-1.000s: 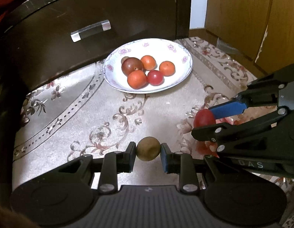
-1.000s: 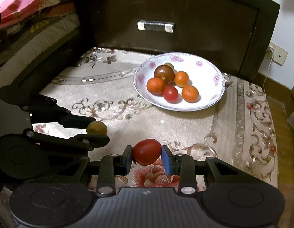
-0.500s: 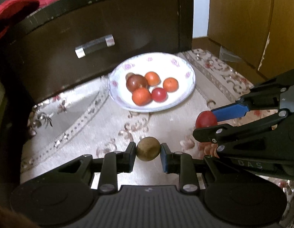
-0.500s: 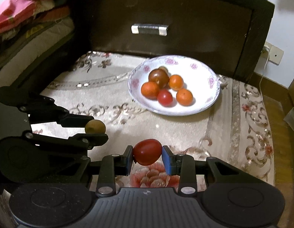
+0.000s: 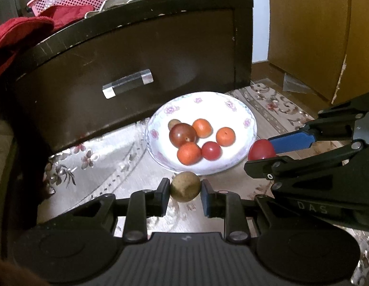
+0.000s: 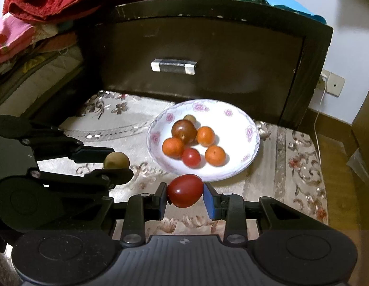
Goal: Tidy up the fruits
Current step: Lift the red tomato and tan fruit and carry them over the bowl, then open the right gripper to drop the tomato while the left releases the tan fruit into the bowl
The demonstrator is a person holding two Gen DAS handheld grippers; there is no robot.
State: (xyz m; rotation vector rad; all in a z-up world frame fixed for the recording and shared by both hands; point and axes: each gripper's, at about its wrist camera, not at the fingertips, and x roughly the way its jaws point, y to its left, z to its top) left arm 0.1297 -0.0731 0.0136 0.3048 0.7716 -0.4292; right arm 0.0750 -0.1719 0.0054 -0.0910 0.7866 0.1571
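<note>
A small brown fruit (image 5: pixel 185 190) is clamped in the left gripper (image 5: pixel 185 193); a red tomato (image 6: pixel 185 191) is gripped by the right gripper (image 6: pixel 185 194). Beyond, six fruits are held in a floral bowl (image 6: pixel 252 128), one half hidden.

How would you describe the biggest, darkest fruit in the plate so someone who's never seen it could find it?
Find the dark drawer front with the clear handle; the white flowered plate sits on the patterned cloth just below it. In the plate's cluster, the dark reddish-brown fruit lies toward the drawer side. It is larger and duller than the three orange fruits and the small red one beside it.
</note>
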